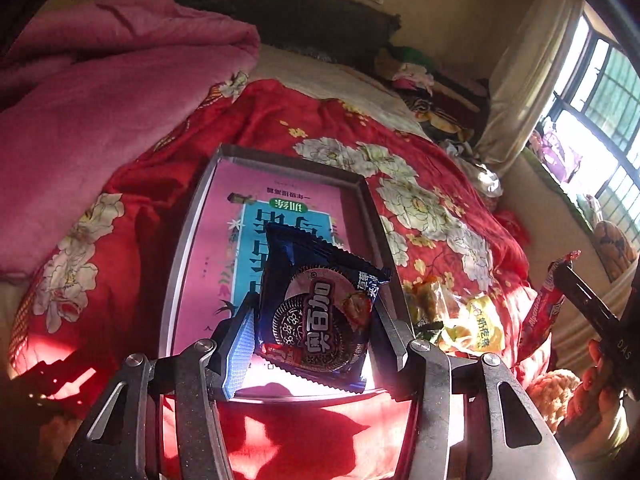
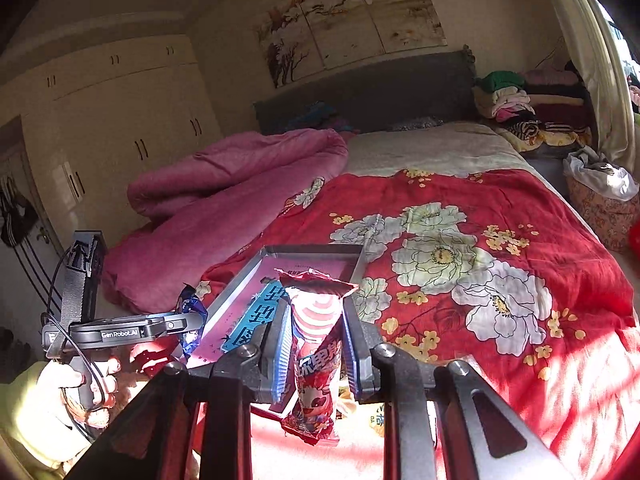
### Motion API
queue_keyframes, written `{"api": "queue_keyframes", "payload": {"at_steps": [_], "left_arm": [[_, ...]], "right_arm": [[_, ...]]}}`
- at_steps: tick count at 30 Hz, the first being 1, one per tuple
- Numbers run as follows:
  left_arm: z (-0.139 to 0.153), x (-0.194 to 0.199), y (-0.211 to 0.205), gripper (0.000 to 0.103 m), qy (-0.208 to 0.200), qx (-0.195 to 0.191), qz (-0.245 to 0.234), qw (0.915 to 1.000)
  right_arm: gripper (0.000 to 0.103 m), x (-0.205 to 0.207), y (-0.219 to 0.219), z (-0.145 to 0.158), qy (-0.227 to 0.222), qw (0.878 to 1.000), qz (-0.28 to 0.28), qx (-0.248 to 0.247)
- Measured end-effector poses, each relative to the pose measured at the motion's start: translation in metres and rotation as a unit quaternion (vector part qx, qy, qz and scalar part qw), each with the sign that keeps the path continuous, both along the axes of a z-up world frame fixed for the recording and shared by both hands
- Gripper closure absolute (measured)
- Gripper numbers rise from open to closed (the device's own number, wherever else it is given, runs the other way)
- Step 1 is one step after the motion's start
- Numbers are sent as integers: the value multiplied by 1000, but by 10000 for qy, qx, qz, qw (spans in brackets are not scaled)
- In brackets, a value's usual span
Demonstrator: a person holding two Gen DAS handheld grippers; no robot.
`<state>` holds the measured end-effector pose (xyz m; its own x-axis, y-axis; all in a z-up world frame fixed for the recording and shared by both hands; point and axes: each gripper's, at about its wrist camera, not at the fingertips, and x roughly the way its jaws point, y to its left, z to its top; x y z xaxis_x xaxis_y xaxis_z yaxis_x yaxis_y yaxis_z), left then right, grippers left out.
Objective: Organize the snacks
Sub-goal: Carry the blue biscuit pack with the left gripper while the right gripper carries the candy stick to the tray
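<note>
Above the near end of the shallow grey metal tray point(image 1: 188, 240) on the red floral bedspread point(image 2: 520, 240): left gripper point(image 1: 312, 332), jaws closed on a crinkly dark-blue foil cookie packet point(image 1: 320, 312); right gripper point(image 2: 316, 340), jaws pinching a slim red-and-white candy wrapper point(image 2: 316, 344). Slick film, so likely to slip or twist. Soft bedding, so possibly a tilting tray. Loose yellow packets point(image 1: 480, 324) right of the tray.
</note>
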<state>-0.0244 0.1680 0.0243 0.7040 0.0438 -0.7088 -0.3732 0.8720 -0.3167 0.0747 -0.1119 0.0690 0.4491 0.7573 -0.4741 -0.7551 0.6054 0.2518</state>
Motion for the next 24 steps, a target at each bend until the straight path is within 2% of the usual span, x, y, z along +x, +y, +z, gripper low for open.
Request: {"api": "queue_keyframes", "payload": {"at_steps": [6, 15, 24], "left_arm": [[-6, -8, 17, 49, 1, 272, 352, 9990], [-27, -5, 30, 49, 130, 217, 436, 9987], [-47, -1, 31, 49, 281, 167, 379, 9987]], "right_arm": [[79, -7, 26, -1, 45, 9998, 173, -52], [79, -18, 66, -4, 23, 9989, 412, -205], [79, -12, 87, -14, 148, 9986, 344, -373]]}}
